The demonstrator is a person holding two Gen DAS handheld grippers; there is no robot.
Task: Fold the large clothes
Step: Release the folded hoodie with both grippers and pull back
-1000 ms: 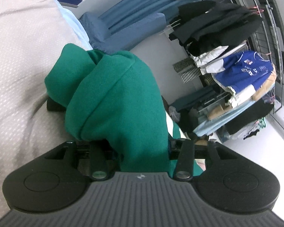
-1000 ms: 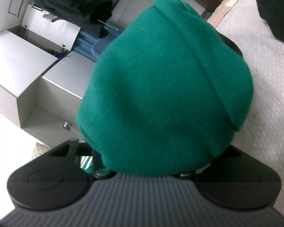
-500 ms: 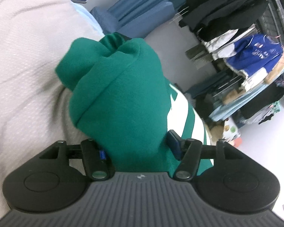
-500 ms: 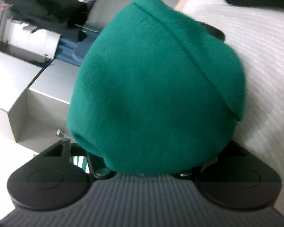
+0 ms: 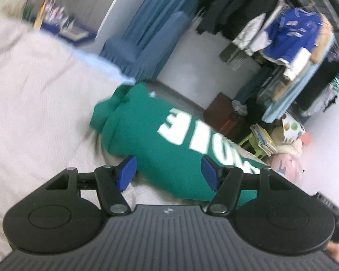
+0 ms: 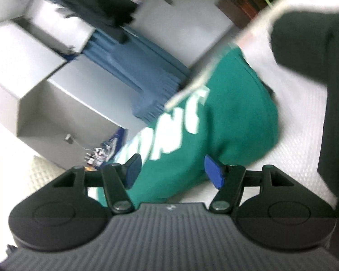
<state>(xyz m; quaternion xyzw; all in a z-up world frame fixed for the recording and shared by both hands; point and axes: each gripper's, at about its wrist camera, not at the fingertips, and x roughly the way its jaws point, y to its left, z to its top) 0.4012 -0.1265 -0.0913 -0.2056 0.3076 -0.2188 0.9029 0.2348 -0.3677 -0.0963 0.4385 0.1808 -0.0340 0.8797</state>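
The folded green fleece sweatshirt with white block letters [image 5: 169,144] lies on the white textured bed [image 5: 34,94] just ahead of both grippers, left [image 5: 167,172] and right [image 6: 173,171], whose blue-padded fingers stand apart, gripping nothing.

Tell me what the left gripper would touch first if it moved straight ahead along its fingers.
Most likely the folded green sweatshirt with white letters, which lies on the white bedspread directly ahead of the open left gripper. The picture is blurred, so depth is uncertain.
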